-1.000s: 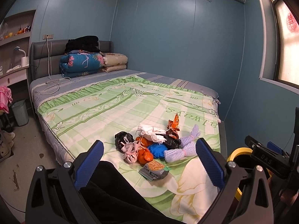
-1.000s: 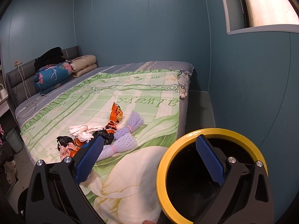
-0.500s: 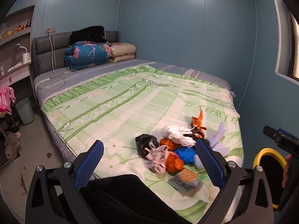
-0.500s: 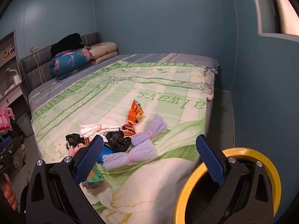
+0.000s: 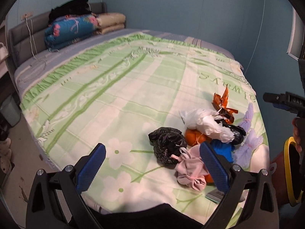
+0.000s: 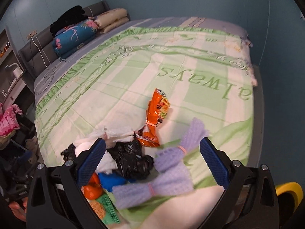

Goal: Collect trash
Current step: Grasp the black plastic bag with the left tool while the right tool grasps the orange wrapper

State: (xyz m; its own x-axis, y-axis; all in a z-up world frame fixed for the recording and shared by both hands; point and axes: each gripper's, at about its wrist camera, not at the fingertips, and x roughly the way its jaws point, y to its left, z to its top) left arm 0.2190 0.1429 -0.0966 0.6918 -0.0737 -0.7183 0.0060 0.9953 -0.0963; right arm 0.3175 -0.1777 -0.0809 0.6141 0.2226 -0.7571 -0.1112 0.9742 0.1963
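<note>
A heap of trash lies on the near right corner of the green bedspread point(image 5: 114, 87): a black bag point(image 5: 166, 143), white plastic point(image 5: 207, 122), an orange snack wrapper point(image 5: 224, 103), a pink bundle point(image 5: 190, 173), lilac foam netting point(image 5: 247, 145) and orange and blue pieces. My left gripper point(image 5: 152, 168) hovers open just short of the heap, its right finger over the pink bundle. My right gripper point(image 6: 152, 164) hangs open above the black bag point(image 6: 131, 162) and the lilac netting point(image 6: 167, 177), with the orange wrapper point(image 6: 156, 118) beyond. A yellow-rimmed bin point(image 5: 291, 171) stands right of the bed.
Folded quilts and pillows point(image 5: 76, 28) are stacked at the headboard, with a white cable point(image 5: 36, 57) on the sheet. Shelves, pink cloth point(image 6: 9, 118) and a small grey bin point(image 5: 9, 110) stand on the left. The bin's yellow rim point(image 6: 287, 190) shows at the lower right.
Both grippers have swung from the bin toward the bed and dropped closer to the trash heap. The heap now fills the foreground, and the bin has slid to the right edge.
</note>
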